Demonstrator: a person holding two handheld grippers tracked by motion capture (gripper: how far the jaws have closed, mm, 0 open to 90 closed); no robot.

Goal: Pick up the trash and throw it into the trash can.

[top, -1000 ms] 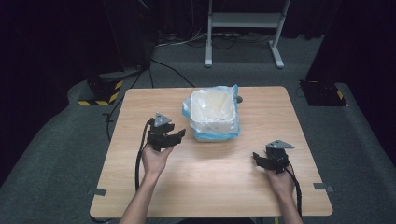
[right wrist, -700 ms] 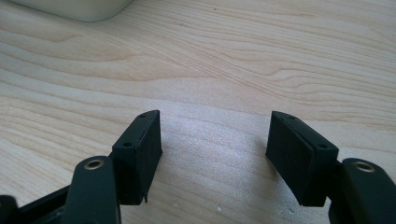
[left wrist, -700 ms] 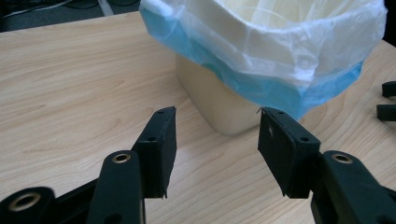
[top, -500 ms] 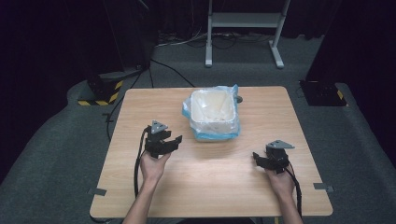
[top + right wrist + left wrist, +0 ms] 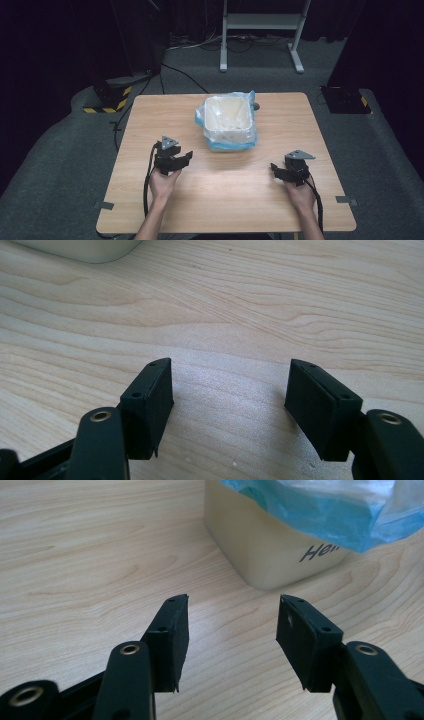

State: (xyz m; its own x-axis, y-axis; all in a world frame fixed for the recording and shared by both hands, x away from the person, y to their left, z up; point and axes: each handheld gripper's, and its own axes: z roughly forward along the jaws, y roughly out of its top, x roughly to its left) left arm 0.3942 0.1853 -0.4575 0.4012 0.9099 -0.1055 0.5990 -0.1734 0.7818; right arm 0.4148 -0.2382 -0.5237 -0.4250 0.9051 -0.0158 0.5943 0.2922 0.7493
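A cream square bin lined with a pale blue plastic bag stands at the table's middle, towards the far side. My left gripper is open and empty, low over the wood just left of the bin's near corner. In the left gripper view the bin with its blue bag edge rises right ahead of the open left gripper. My right gripper is open and empty near the table's right front. In the right gripper view the right gripper hovers over bare wood, with the bin's base at the top left.
The wooden table stands on grey carpet. A white metal stand and cables lie on the floor behind it. A black box with yellow stripes sits at the far left, another black box at the far right.
My left gripper has drawn back towards the person and away from the bin. The right gripper has stayed in place.
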